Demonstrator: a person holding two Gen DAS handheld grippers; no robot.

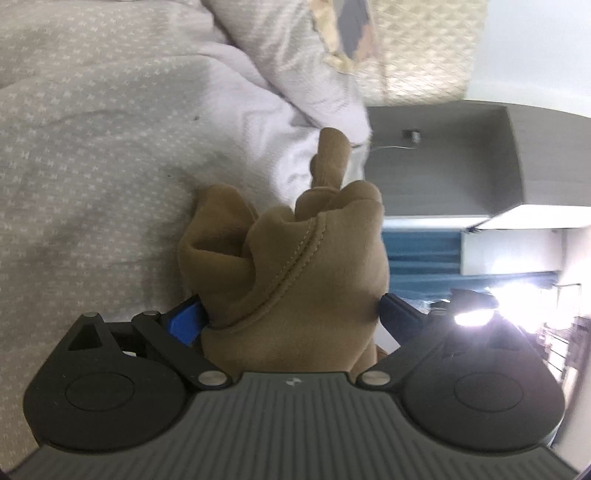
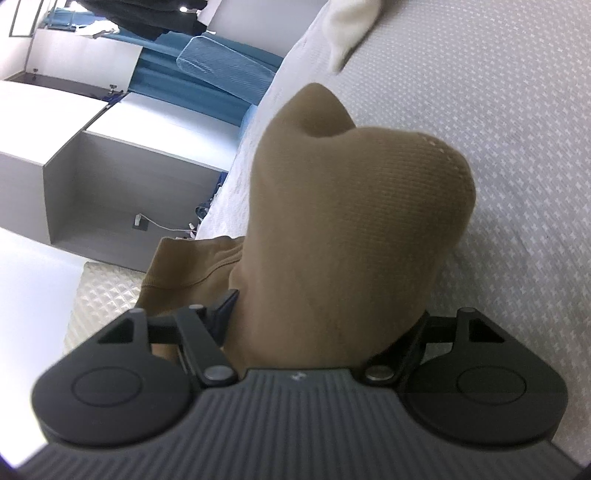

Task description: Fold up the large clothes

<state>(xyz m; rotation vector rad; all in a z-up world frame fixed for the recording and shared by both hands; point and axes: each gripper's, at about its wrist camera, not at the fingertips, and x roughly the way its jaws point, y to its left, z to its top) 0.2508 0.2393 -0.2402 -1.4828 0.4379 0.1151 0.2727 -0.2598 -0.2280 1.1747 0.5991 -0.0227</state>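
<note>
Both grippers, left (image 1: 291, 314) and right (image 2: 325, 314), hold bunched tan garment (image 1: 295, 258) between wide-spread fingers (image 1: 184, 319).

Tan knit garment (image 1: 295, 266), bunched in thick folds with a stitched seam, above the bed.

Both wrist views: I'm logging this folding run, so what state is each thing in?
Tan garment: bunched, not yet folded flat, its fabric lying between the fingers of both tools.
Left hand-held gripper: jaws wide, fabric filling the gap; grip unclear.
Right hand-held gripper: fabric between its jaws; grip unclear.
Bed cover: spread out, lightly wrinkled.
White pillow: lying on the bed.
</note>
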